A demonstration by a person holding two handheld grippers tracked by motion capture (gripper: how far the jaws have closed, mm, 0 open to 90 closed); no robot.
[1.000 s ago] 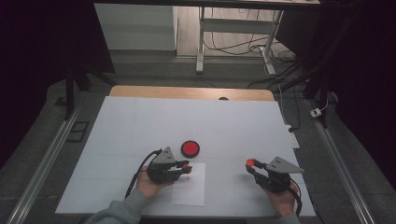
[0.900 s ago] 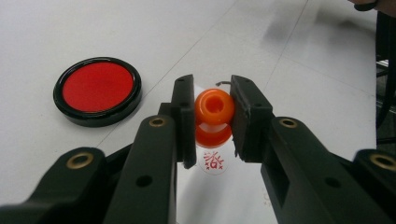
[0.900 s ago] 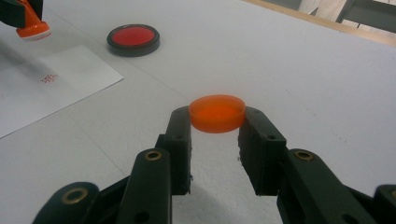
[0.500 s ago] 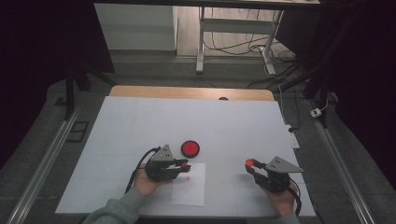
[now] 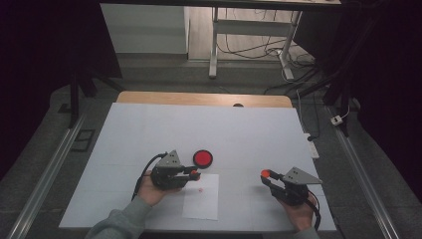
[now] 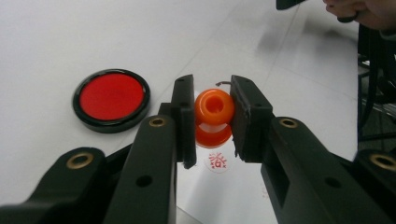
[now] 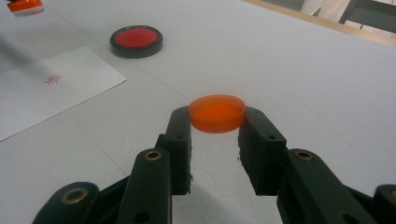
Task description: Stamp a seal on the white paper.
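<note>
The table (image 5: 149,129) is viewed from above and behind by the high view, facing forward and down, at a distance. Each gripper view is mounted close behind its own tongs and is aimed low across the table surface. The red ink pad (image 5: 202,158) and the stamped paper sheet (image 5: 201,196) are shared by all three views.

Left gripper (image 5: 195,175), right gripper (image 5: 265,174): fingers clamped

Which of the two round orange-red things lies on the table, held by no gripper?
The ink pad, red in a black rim, beside the paper. The orange cap is clamped in the right gripper.
</note>
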